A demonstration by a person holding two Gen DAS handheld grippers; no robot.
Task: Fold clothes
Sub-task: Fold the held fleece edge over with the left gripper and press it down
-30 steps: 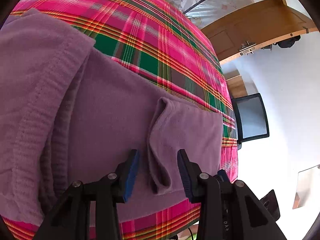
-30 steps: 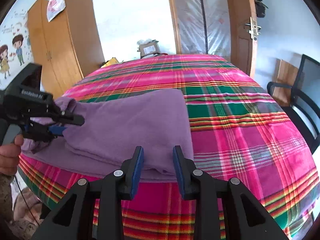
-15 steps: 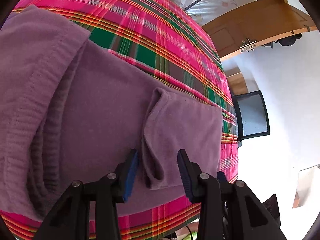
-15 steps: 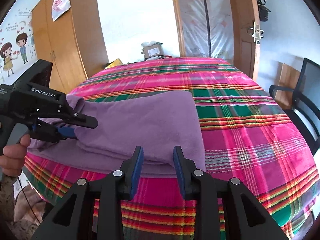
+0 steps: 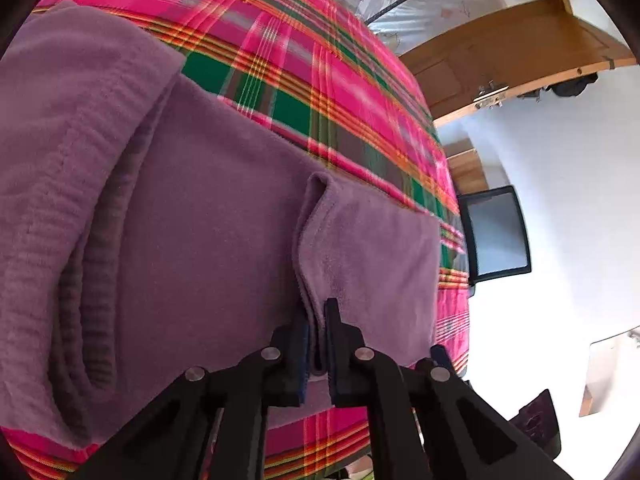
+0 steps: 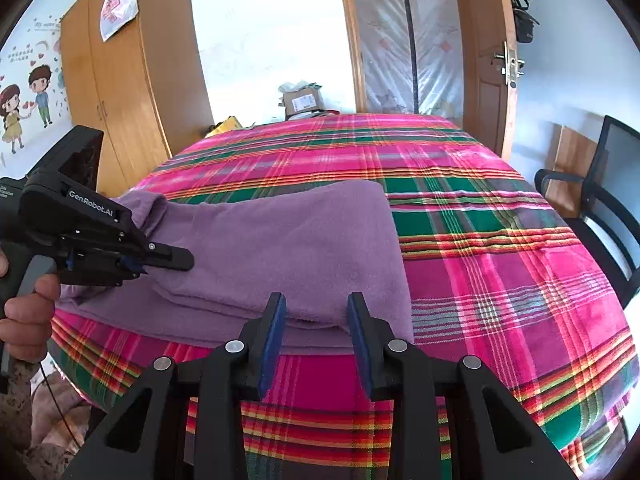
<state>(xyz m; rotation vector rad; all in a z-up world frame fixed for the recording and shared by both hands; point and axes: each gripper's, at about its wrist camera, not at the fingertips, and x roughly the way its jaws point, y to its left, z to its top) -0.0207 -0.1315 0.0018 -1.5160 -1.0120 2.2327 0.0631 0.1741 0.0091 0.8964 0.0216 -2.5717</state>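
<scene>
The purple garment point(image 6: 280, 248) lies folded on the plaid bed point(image 6: 500, 280), left of centre. The left tool point(image 5: 316, 340) is clenched on a raised fold of it; the right tool point(image 6: 314, 336) hovers released over its near edge.

Open plaid bedspread point(image 6: 480, 240) beyond garment point(image 6: 288, 240)

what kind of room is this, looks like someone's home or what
Most likely a bedroom in a home: a bed under a pink plaid blanket, a tall wooden wardrobe against the wall, and cartoon couple stickers beside it. A purple garment lies on the bed for folding.
</scene>
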